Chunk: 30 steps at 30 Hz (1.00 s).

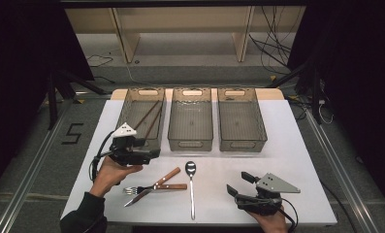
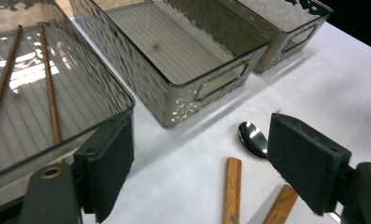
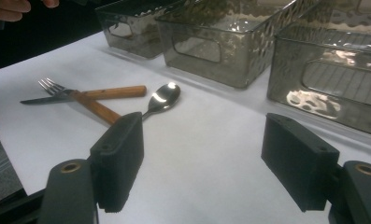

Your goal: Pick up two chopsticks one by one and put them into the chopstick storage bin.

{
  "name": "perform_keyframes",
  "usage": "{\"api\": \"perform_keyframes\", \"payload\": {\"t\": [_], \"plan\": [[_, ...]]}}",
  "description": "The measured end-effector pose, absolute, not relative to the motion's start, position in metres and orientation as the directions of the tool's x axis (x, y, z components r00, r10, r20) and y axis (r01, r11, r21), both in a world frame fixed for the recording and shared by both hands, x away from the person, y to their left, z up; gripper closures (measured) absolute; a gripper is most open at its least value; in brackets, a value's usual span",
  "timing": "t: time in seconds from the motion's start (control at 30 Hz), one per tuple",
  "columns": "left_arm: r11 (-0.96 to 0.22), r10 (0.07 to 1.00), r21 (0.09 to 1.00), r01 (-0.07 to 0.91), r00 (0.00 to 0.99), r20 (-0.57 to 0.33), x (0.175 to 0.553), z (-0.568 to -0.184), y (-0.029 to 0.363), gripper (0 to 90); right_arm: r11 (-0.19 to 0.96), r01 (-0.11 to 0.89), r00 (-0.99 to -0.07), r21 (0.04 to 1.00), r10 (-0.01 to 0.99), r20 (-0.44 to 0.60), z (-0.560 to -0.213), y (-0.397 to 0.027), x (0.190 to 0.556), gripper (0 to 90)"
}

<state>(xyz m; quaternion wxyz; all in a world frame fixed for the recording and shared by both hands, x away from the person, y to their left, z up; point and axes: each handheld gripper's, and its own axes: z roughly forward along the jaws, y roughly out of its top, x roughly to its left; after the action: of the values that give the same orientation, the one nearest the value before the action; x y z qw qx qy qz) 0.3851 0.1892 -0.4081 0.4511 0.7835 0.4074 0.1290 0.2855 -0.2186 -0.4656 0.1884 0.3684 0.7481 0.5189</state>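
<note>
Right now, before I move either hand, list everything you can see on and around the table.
bins: three, smoky clear plastic, side by side at the table's far half
chopsticks: two, brown wood, lying in the left bin
spoon: one, silver, on the table in front of the middle bin
fork: one, wooden handle, crossed with the knife left of the spoon
knife: one, wooden handle, crossed with the fork
table: one, white
left gripper: black, open, at the left bin's near end
right gripper: black, open, nothing between its fingers, near right
</note>
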Motion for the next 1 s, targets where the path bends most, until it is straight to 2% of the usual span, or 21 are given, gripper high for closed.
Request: {"api": "perform_keyframes", "payload": {"t": [0.67, 1.0], "plan": [[-0.130, 0.750, 0.892, 0.432, 0.631, -0.196, 0.356, -0.438, 0.192, 20.6, 0.322, 0.438, -0.677, 0.839, 0.732, 0.072, -0.474, -0.163, 0.279, 30.2], [-0.156, 0.752, 0.893, 0.423, 0.637, -0.170, 0.341, -0.455, 0.189, 20.0, 0.359, 0.439, -0.690, 0.824, 0.722, 0.053, -0.477, -0.151, 0.277, 30.0]]}}
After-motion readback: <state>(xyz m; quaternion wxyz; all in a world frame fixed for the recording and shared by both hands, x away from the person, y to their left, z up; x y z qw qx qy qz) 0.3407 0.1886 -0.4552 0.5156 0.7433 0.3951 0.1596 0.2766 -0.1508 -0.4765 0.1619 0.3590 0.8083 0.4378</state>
